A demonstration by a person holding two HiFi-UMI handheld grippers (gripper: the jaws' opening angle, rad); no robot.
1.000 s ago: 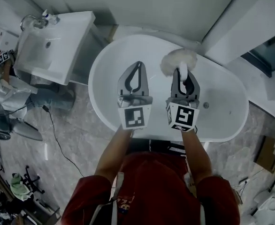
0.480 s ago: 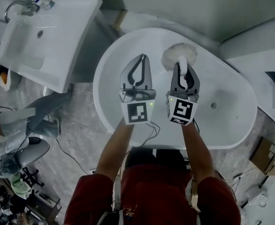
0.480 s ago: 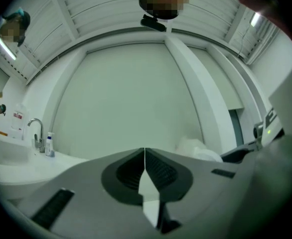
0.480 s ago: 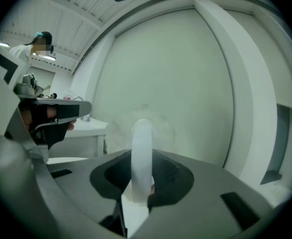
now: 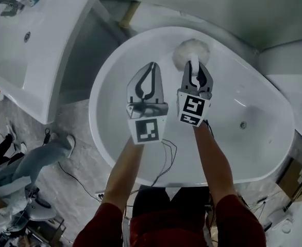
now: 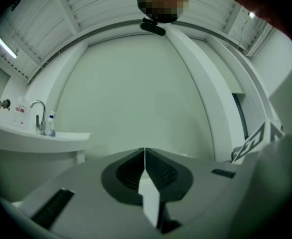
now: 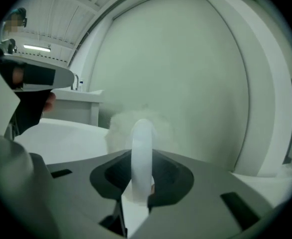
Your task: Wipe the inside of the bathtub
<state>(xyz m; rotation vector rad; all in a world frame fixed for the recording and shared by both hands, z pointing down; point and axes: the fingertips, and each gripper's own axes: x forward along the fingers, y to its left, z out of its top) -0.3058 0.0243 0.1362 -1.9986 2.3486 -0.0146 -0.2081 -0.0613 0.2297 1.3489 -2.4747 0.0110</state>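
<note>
Clamped on the duster (image 5: pixel 190 53) handle in right gripper (image 5: pixel 195 71), fluffy head just ahead at bathtub (image 5: pixel 97 102) far wall; left gripper (image 5: pixel 152 67) pressed together, empty; free basin rightward

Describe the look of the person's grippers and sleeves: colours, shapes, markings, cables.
Both the left gripper and the right gripper are grey, with two curved jaws tapering to a point. Each carries a white cube with black square markers. A thin dark cable trails below them. The sleeves are red.
</note>
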